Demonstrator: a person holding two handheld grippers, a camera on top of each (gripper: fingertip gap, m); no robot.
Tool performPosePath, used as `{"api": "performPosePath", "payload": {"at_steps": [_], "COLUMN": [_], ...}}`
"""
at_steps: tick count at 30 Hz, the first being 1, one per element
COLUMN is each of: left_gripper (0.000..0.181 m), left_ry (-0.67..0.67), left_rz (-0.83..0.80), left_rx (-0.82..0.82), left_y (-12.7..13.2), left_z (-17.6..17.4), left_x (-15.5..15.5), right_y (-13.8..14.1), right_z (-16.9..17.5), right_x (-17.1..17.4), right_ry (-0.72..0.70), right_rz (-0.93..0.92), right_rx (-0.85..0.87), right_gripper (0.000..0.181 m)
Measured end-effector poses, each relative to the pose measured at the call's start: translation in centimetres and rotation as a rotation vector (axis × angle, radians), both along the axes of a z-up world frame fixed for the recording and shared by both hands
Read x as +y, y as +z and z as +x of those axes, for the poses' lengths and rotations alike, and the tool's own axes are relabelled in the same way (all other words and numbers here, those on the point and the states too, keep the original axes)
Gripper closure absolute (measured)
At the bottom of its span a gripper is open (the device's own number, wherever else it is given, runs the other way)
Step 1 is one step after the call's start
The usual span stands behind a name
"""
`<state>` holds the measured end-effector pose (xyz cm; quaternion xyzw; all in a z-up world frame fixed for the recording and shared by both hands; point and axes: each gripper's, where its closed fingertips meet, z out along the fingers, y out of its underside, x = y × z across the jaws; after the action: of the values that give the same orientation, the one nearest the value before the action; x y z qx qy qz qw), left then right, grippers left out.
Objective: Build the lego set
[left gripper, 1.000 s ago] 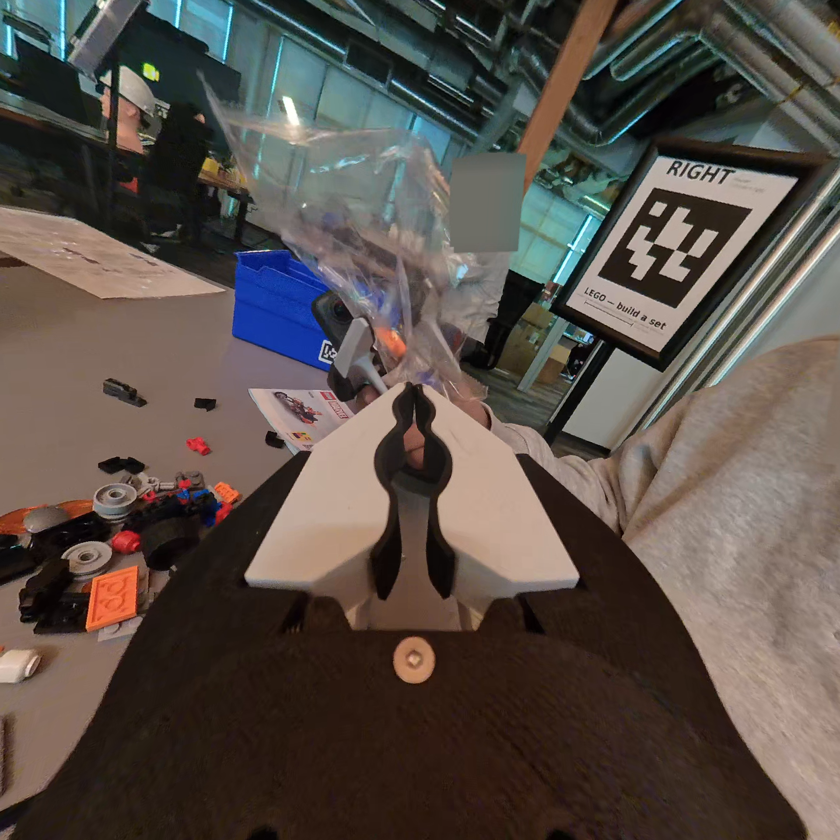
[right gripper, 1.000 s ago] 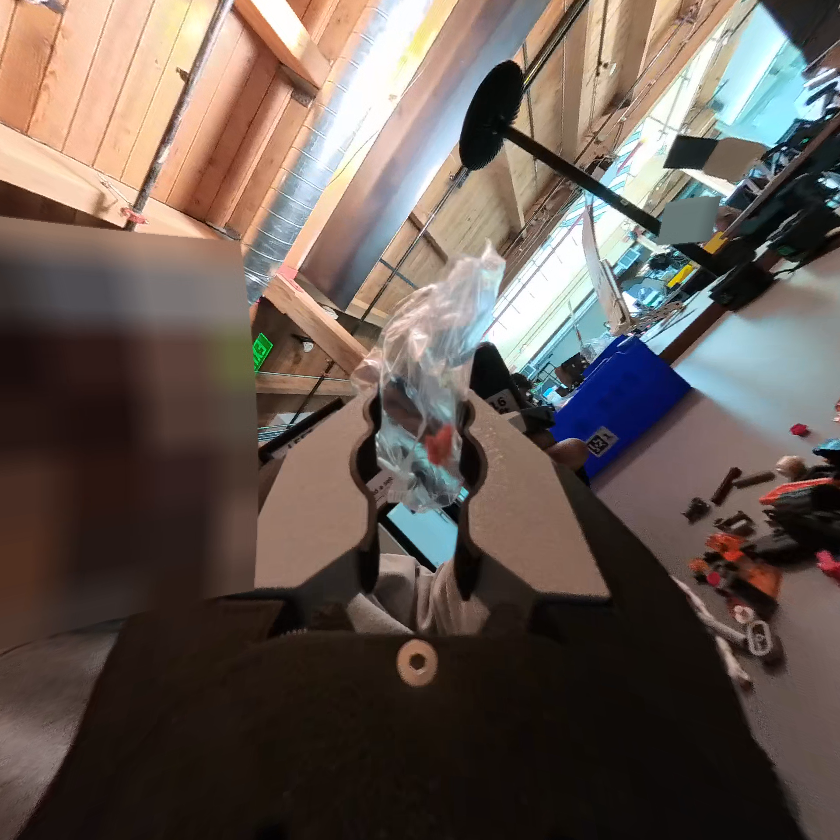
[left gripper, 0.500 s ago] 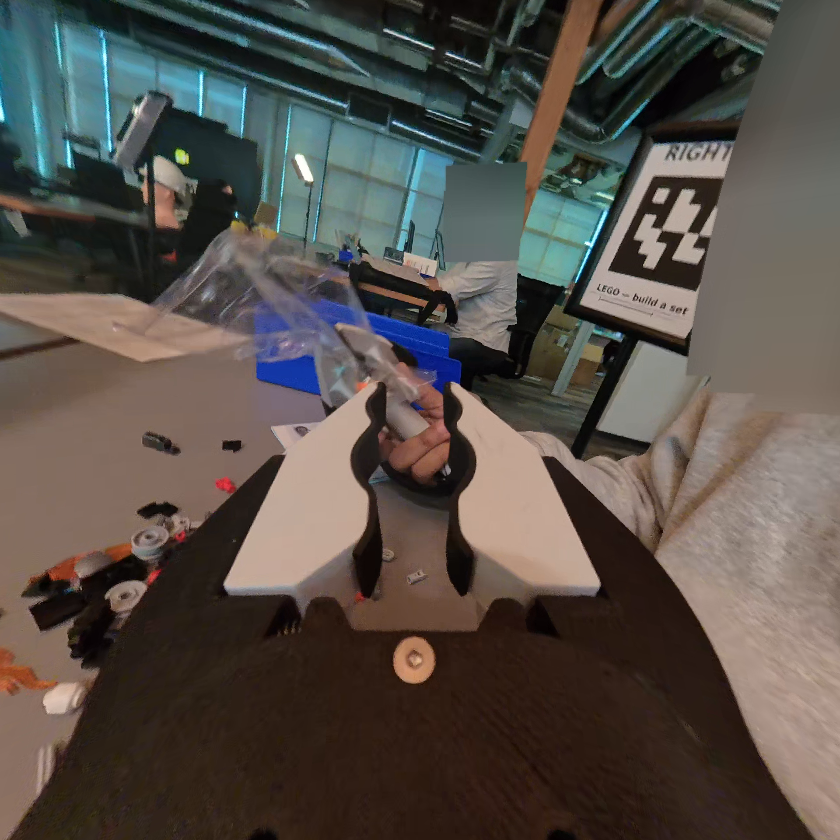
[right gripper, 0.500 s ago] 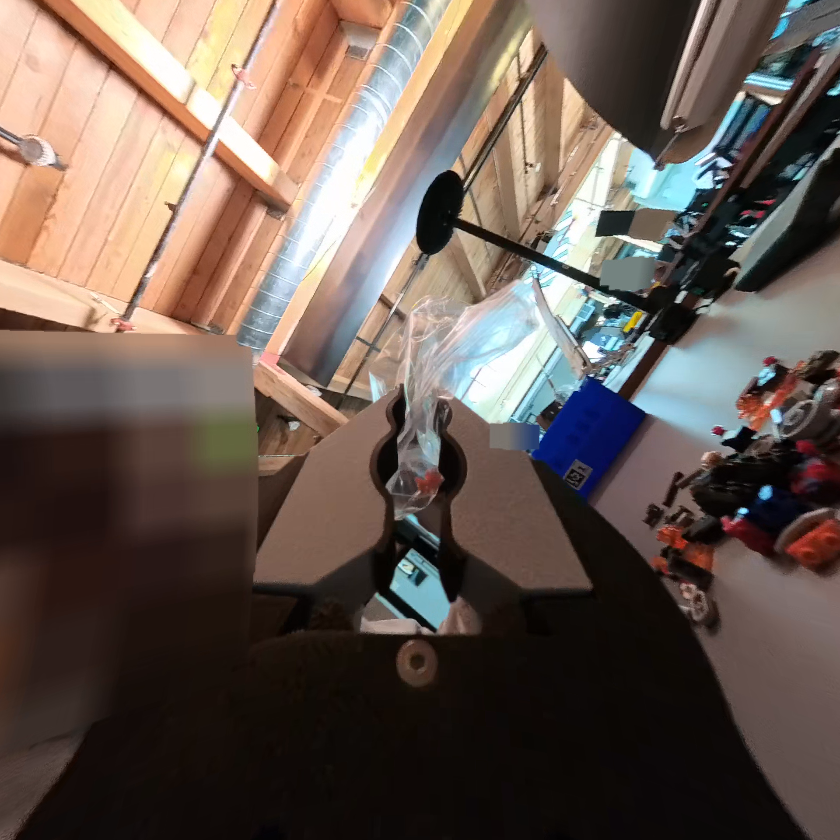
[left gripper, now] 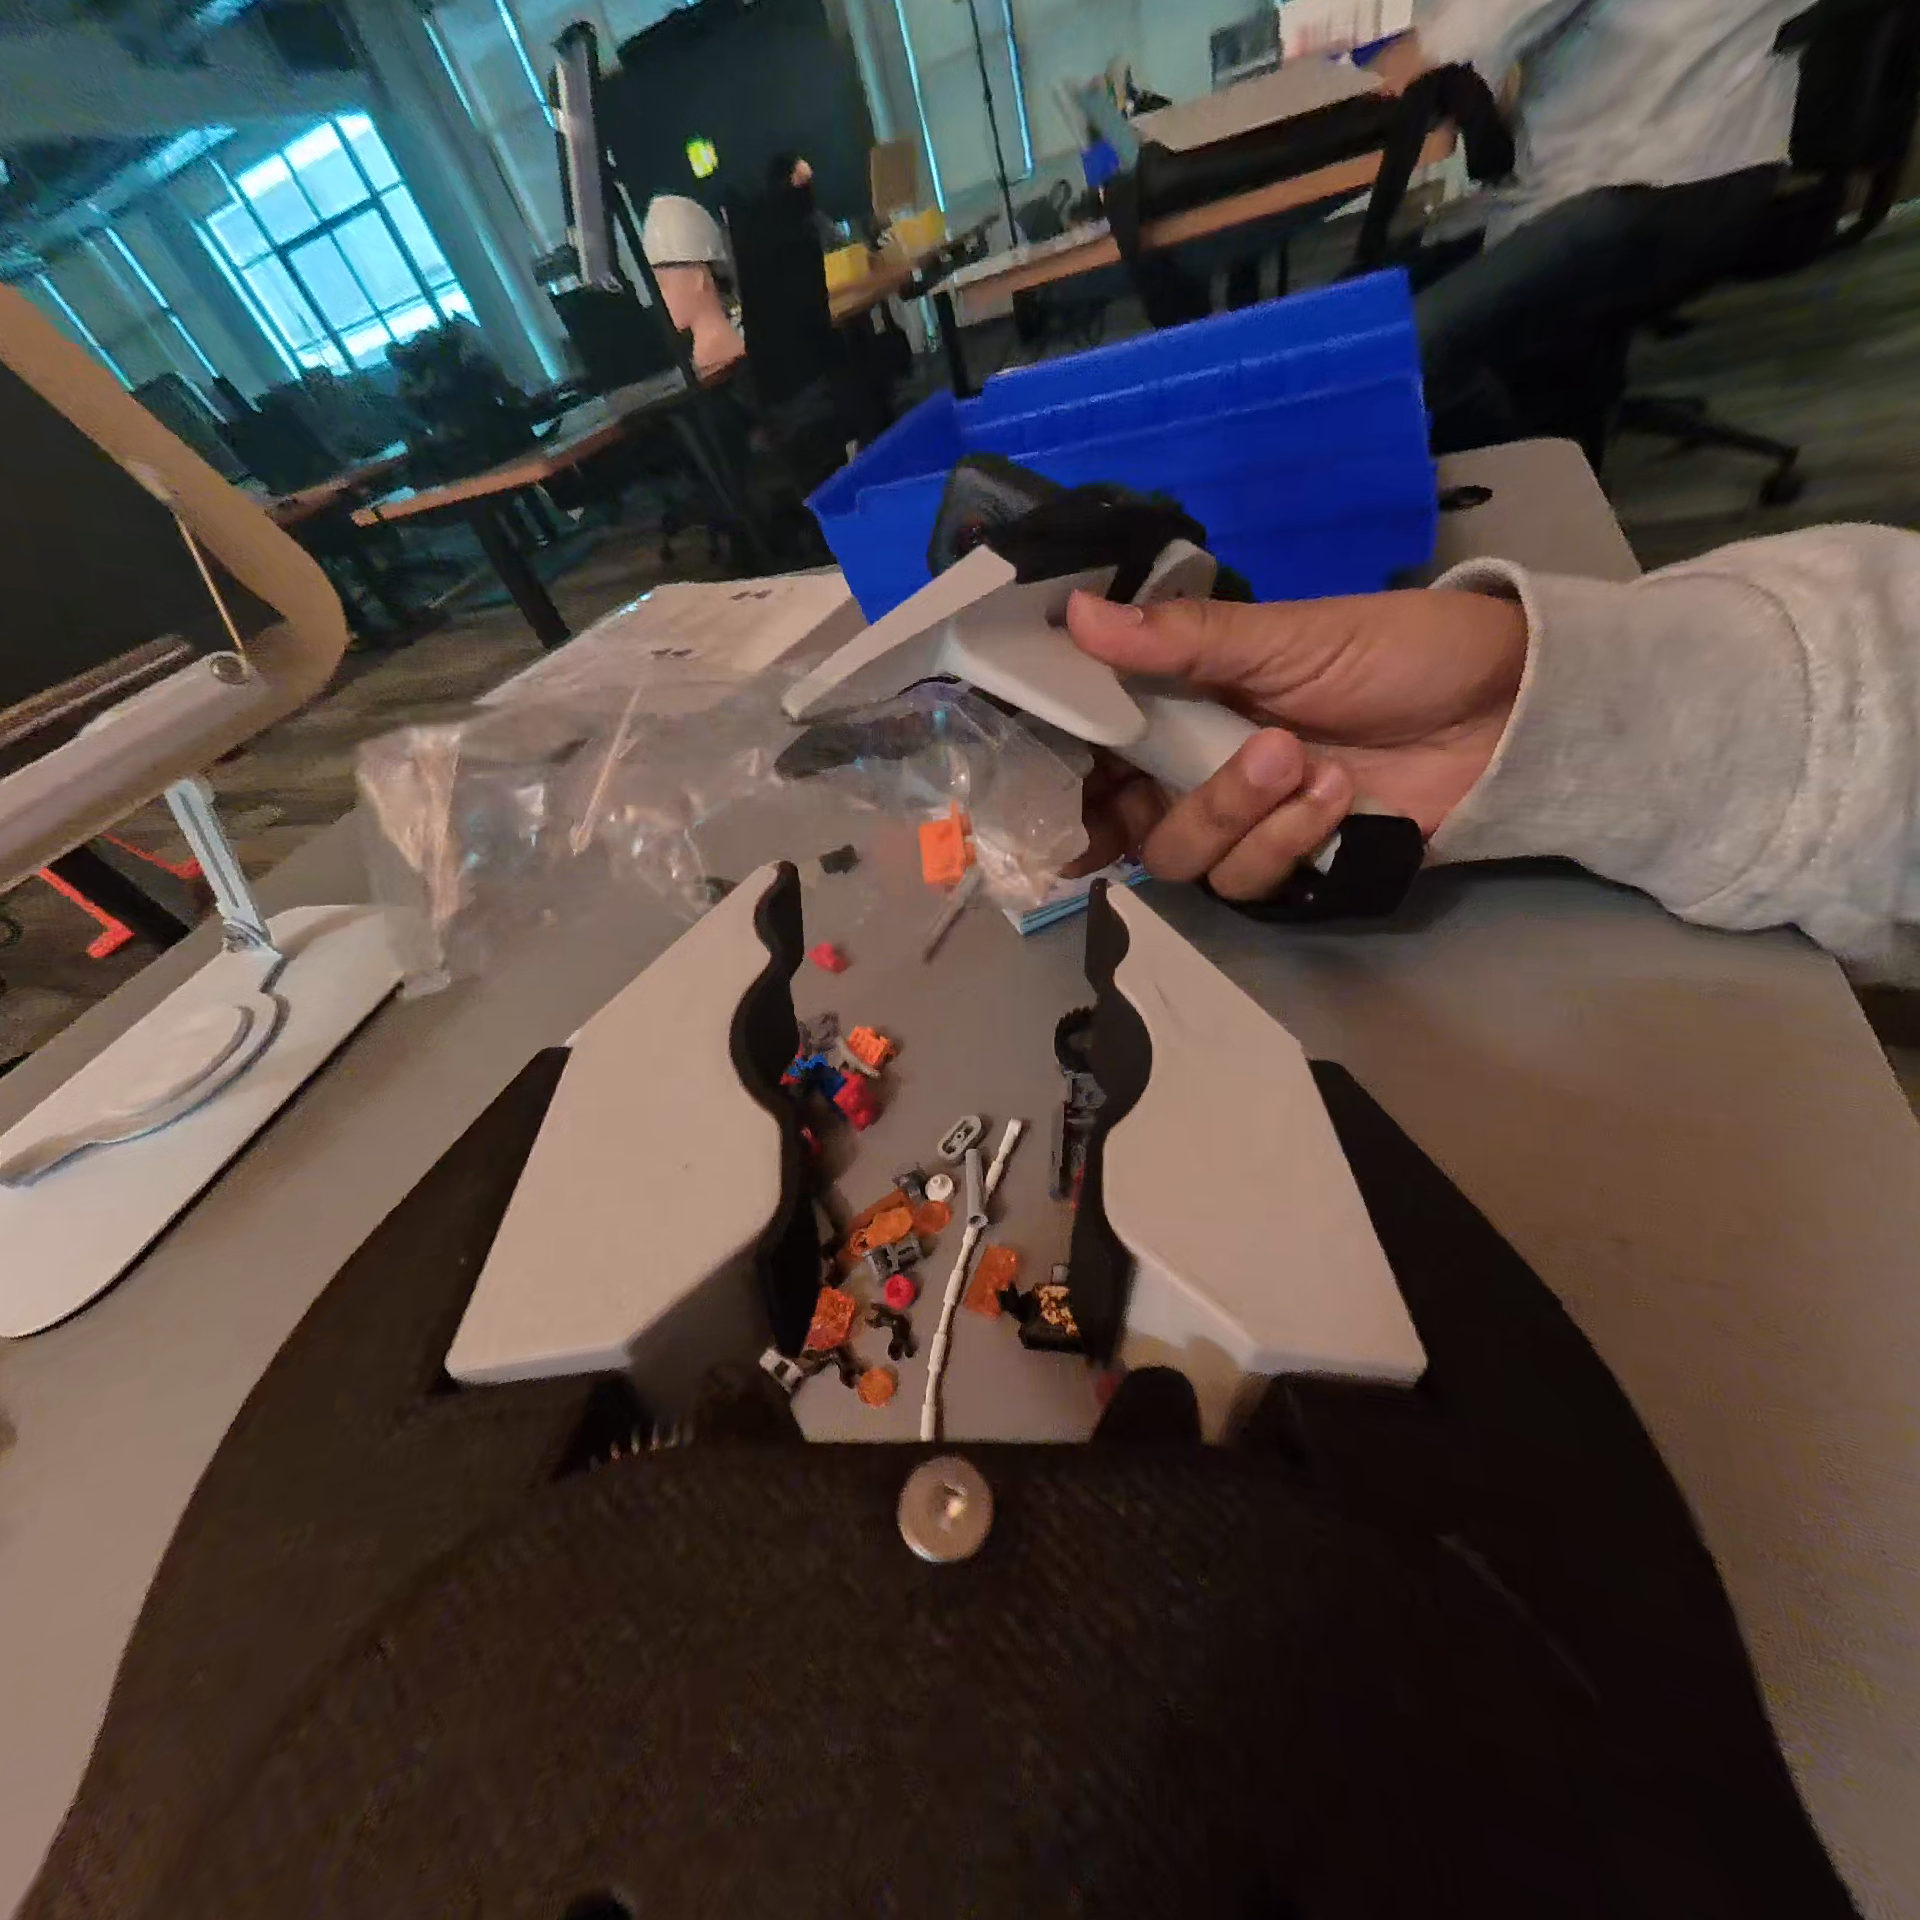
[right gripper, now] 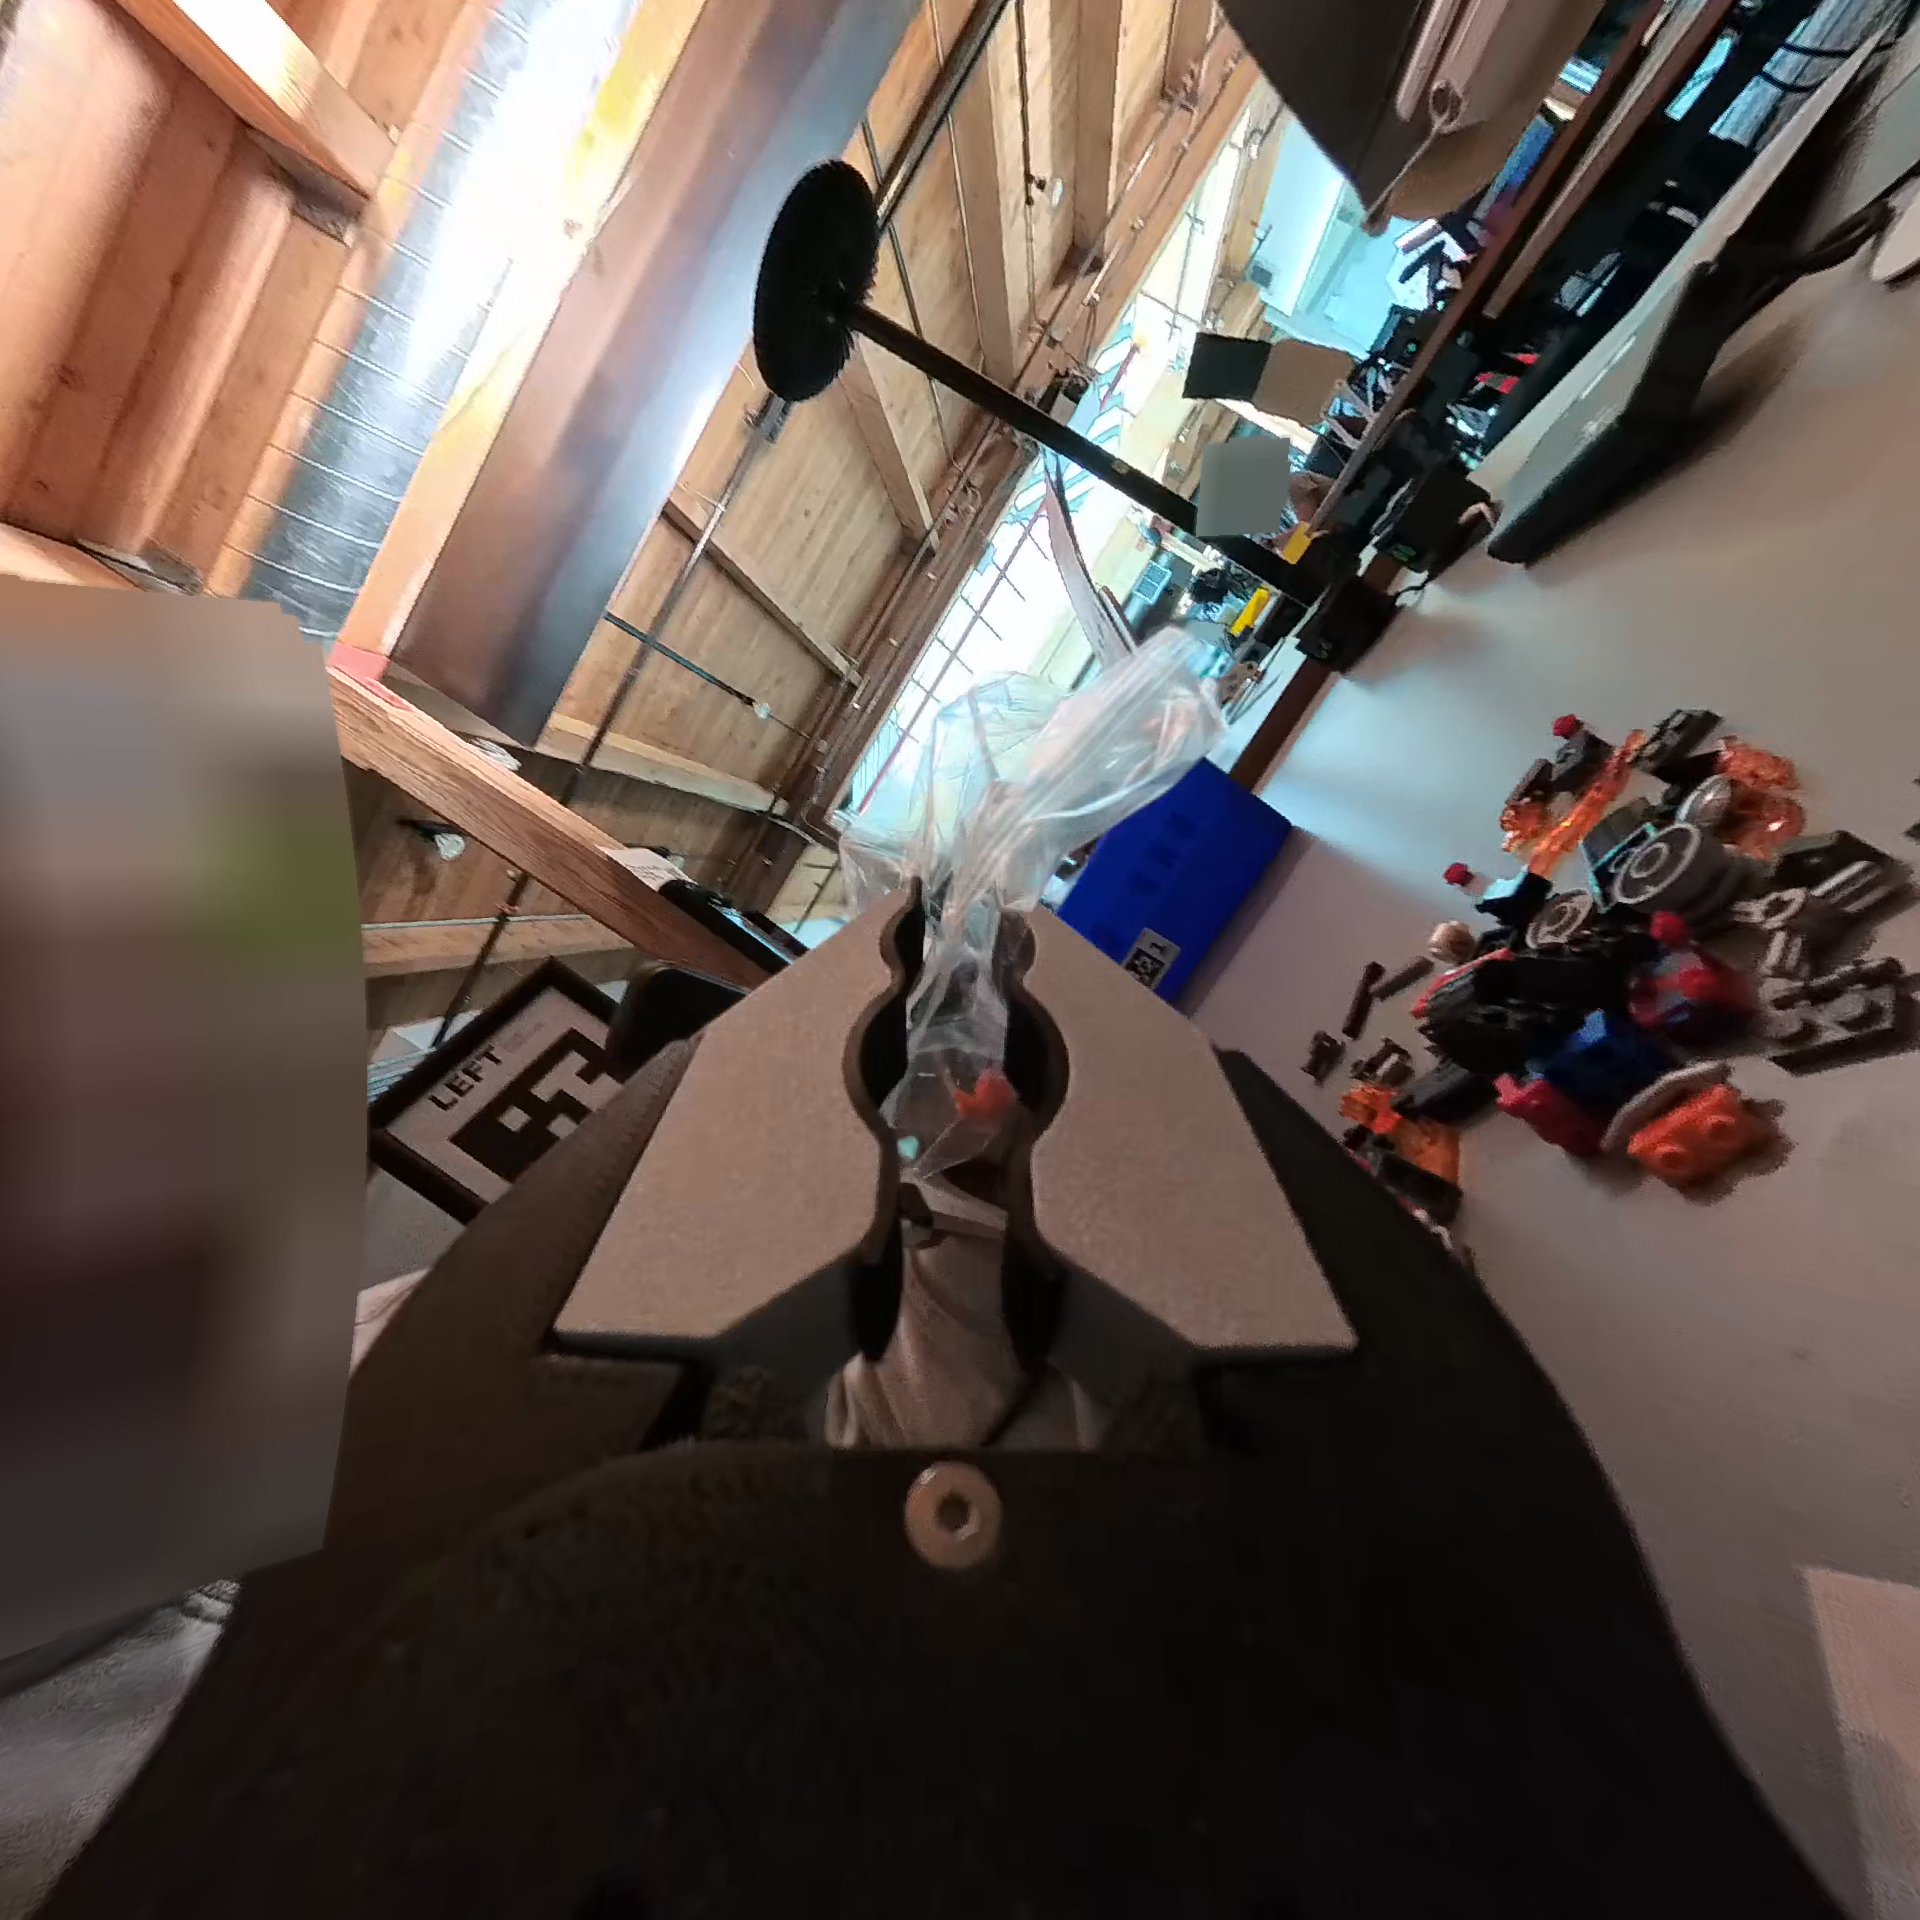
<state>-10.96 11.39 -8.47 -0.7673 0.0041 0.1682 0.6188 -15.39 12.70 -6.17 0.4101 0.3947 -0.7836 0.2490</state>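
Observation:
My left gripper (left gripper: 940, 894) is open and empty, held low over the grey table (left gripper: 1455, 1091). Several small loose lego pieces (left gripper: 914, 1226), orange, grey, red and black, and a thin white rod (left gripper: 961, 1278) lie between its fingers. My right gripper (right gripper: 966, 920) is shut on a clear plastic bag (right gripper: 1039, 769) with an orange piece (right gripper: 977, 1096) inside. In the left wrist view a hand holds the right gripper (left gripper: 821, 717) just beyond my left fingertips, with the bag (left gripper: 644, 769) sagging onto the table and the orange piece (left gripper: 943, 852) in it. A larger lego pile (right gripper: 1662, 987) lies on the table.
A blue bin (left gripper: 1195, 436) stands at the table's far edge and also shows in the right wrist view (right gripper: 1174, 883). A white stand base (left gripper: 156, 1091) sits at the left. A booklet (left gripper: 1060, 904) lies under the bag. A paper sheet (left gripper: 727, 623) lies behind it.
My left gripper has let go of the bag, opened wide and swung down over the table. The right gripper has closed tighter on the bag and moved it down towards the table.

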Motion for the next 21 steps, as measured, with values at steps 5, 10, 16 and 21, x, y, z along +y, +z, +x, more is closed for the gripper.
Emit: {"api": "performPosePath", "payload": {"at_steps": [5,10,16,21], "left_gripper": [0.165,0.178,0.181,0.181], "left_ry": [-0.046,-0.075,-0.053,-0.028], "left_rz": [-0.048,-0.075,-0.062,-0.048], "left_rx": [0.030,0.028,0.114,0.239], "left_y": [-0.9,-1.5,-0.9,-0.1], "left_z": [0.8,1.2,1.1,1.3], "left_x": [0.2,0.3,0.1,0.2], "right_y": [0.2,0.2,0.3,0.9], "right_z": [0.0,0.0,-0.1,-0.1], "right_x": [0.1,0.3,0.7,1.2], "right_ry": [-0.013,-0.029,-0.065,-0.051], "right_rz": [0.011,0.031,0.065,-0.039], "right_rx": [0.015,0.031,0.056,0.035], "right_gripper": [0.171,0.172,0.177,0.181]}}
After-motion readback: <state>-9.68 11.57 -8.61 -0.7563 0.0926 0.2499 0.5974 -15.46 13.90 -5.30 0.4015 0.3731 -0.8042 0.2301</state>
